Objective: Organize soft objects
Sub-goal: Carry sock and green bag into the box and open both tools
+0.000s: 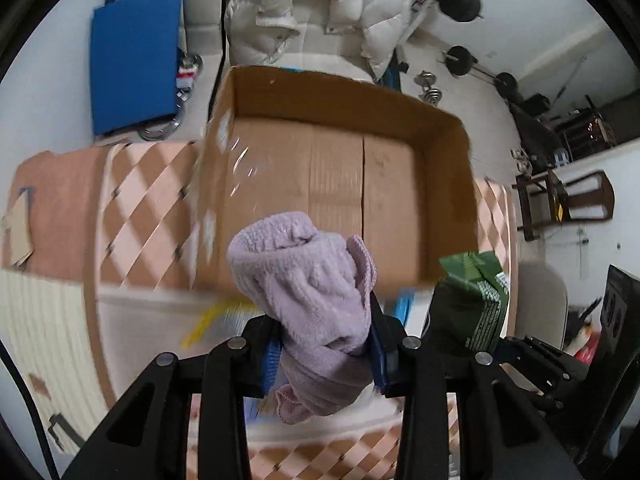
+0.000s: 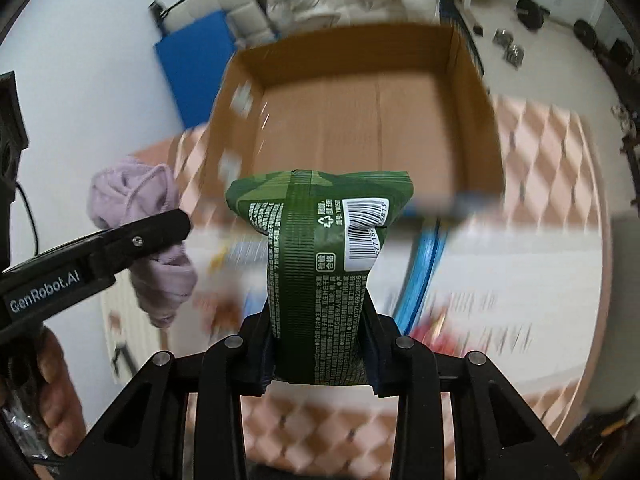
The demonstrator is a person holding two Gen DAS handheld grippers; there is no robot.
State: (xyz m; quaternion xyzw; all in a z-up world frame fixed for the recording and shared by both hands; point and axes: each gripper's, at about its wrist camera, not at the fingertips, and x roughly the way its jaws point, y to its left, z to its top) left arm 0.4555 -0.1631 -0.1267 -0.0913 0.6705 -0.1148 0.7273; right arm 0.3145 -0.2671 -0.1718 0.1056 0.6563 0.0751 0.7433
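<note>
My left gripper (image 1: 324, 356) is shut on a lilac knitted cloth (image 1: 308, 280), which bulges above the jaws and hangs below them. My right gripper (image 2: 320, 356) is shut on a green soft pack with a barcode (image 2: 316, 240), held upright. Both hang in front of and above an open brown cardboard box (image 1: 452, 120) whose inside looks bare. In the right wrist view the lilac cloth (image 2: 132, 192) and the left gripper's black finger (image 2: 152, 236) show at the left, with a hand (image 2: 60, 392) below. The green pack (image 1: 472, 300) also shows at the right of the left wrist view.
The cardboard box (image 2: 468, 72) stands on a round table with a pink diamond-pattern cover (image 2: 552, 152). Blurred papers and a blue band (image 2: 420, 272) lie under the grippers. Beyond the box are a white puffy jacket (image 1: 320, 12), a blue mat (image 1: 136, 60) and dumbbells (image 1: 460, 60).
</note>
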